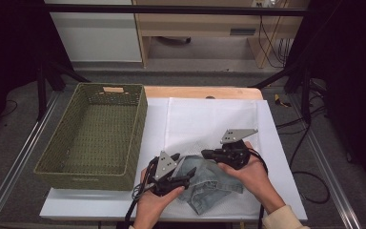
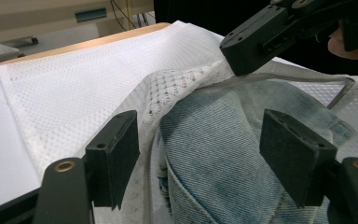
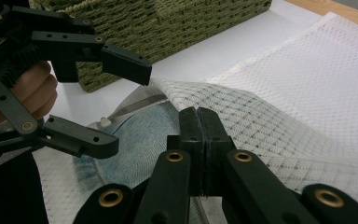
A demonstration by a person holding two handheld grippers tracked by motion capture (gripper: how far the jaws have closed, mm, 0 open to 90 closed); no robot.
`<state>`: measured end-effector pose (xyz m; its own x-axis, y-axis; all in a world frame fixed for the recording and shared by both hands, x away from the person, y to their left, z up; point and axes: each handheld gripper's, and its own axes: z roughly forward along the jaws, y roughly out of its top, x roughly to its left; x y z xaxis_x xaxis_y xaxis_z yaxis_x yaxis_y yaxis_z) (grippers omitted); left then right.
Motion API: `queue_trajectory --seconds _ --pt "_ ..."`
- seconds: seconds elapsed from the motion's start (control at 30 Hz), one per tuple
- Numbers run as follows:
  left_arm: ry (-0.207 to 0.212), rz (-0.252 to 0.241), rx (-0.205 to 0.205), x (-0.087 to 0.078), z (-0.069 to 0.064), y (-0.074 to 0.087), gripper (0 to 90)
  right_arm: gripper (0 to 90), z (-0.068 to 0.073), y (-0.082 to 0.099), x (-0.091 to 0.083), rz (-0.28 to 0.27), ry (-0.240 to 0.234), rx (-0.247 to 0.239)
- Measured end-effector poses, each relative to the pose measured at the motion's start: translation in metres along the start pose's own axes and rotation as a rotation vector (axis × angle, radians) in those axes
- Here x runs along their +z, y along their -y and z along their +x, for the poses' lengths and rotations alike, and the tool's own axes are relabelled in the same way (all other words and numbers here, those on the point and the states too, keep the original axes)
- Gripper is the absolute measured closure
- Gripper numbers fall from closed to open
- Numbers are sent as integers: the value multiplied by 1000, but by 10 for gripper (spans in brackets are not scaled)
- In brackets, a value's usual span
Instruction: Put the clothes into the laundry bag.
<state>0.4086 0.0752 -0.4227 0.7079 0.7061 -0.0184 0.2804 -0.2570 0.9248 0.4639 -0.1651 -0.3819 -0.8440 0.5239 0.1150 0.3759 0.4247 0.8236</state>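
Note:
A white mesh bag point(image 1: 209, 119) lies flat on the white table cover. A blue denim garment point(image 1: 205, 188) lies at its near end, partly under the mesh. My right gripper point(image 1: 205, 153) is shut on the bag's lifted edge, and in the right gripper view its jaws point(image 3: 198, 135) meet on the mesh point(image 3: 307, 79). My left gripper point(image 1: 183, 168) is open. In the left gripper view its jaws point(image 2: 205, 158) stand on either side of the denim point(image 2: 223, 126) without pressing it, with the right gripper point(image 2: 242, 56) holding the mesh point(image 2: 98, 79) up just beyond.
A green woven basket point(image 1: 83, 177) stands at the left of the table, close to my left hand point(image 1: 155, 205). It also fills the top of the right gripper view point(image 3: 168, 23). The table's wooden far edge point(image 1: 200, 91) lies behind the mesh bag.

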Motion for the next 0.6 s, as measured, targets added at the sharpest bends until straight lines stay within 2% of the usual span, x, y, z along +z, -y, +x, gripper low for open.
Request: queue_trajectory --seconds 0.3,0.6 --pt "-23 -16 6 -6 1 -2 273 900 2 0 -3 -5 -11 6" --pt "-41 -21 20 -18 -1 0 289 900 15 0 -5 -11 -26 -12"
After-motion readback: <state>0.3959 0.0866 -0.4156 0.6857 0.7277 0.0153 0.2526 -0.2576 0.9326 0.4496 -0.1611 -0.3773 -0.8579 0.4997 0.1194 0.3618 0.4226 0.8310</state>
